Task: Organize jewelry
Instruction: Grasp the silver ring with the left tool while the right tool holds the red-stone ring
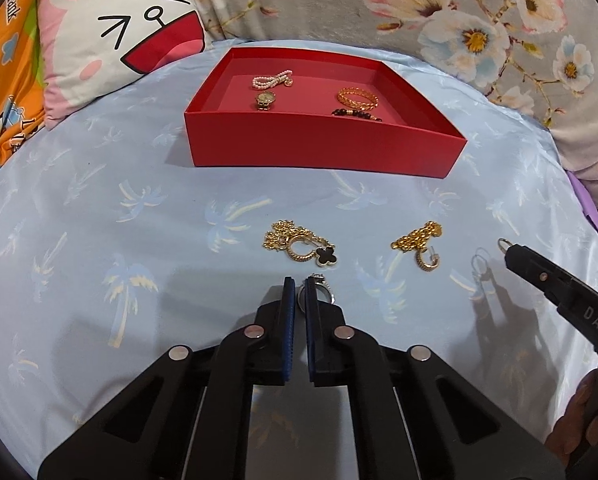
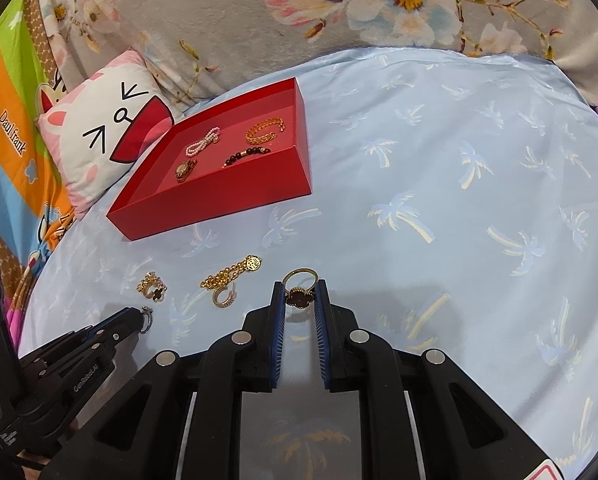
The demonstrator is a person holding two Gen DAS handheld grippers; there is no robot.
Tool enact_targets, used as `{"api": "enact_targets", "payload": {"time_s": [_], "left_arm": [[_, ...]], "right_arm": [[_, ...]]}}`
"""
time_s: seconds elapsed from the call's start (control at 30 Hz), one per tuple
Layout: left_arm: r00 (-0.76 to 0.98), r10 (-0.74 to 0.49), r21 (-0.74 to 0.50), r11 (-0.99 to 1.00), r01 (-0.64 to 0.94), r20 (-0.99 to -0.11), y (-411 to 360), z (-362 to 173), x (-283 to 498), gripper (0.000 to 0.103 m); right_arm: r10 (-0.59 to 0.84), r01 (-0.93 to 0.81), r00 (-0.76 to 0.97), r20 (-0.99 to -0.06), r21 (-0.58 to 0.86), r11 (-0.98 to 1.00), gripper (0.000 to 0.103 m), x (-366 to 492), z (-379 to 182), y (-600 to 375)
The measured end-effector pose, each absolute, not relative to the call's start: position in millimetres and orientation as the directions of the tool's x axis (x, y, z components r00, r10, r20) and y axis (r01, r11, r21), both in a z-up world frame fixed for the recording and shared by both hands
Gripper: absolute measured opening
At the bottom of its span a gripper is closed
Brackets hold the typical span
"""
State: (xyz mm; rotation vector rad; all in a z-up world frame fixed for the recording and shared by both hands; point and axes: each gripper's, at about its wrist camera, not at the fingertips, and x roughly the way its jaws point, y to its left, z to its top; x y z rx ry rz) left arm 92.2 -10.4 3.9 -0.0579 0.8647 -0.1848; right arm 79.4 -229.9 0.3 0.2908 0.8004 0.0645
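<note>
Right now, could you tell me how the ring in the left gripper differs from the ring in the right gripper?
The silver ring is silver-toned with a small raised setting; the gold ring is gold-toned with a dark clover-shaped face. The left gripper has its jaws nearly together on the silver ring, while the right gripper holds the gold ring with its jaws wider apart. Both rings are gripped above the blue sheet, outside the red box.

Tray (image 1: 323, 148) on the bedsheet (image 1: 139, 208), watch (image 1: 264, 100) and bracelets inside; necklaces (image 1: 299, 246) before it.
</note>
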Motion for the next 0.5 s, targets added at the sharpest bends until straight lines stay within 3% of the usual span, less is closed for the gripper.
{"api": "enact_targets", "payload": {"time_s": [0.1,0.17,0.23,0.4,0.47,0.5], "left_arm": [[0.641,-0.197,-0.13,0.98,0.152,-0.742,-13,9,91,0.005],[0.642,-0.198,-0.127,0.98,0.155,-0.741,-16,10,92,0.023],[0.644,-0.185,-0.113,0.982,0.152,-0.742,-20,8,93,0.031],[0.641,-0.165,-0.084,0.984,0.154,-0.749,-26,1,94,0.03],[0.646,-0.161,-0.074,0.984,0.159,-0.747,-28,0,93,0.019],[0.645,-0.165,-0.077,0.984,0.163,-0.746,-28,0,92,0.019]], "right_arm": [[0.168,0.052,0.698,-0.696,0.284,0.957,0.013,80,1,-230],[0.169,0.051,0.698,-0.696,0.284,0.958,0.013,80,1,-230],[0.171,0.047,0.698,-0.695,0.282,0.958,0.013,80,2,-229],[0.169,0.041,0.696,-0.698,0.274,0.961,0.013,81,1,-226],[0.17,0.039,0.695,-0.699,0.273,0.961,0.013,81,1,-226],[0.172,0.039,0.695,-0.698,0.275,0.961,0.013,81,1,-225]]}}
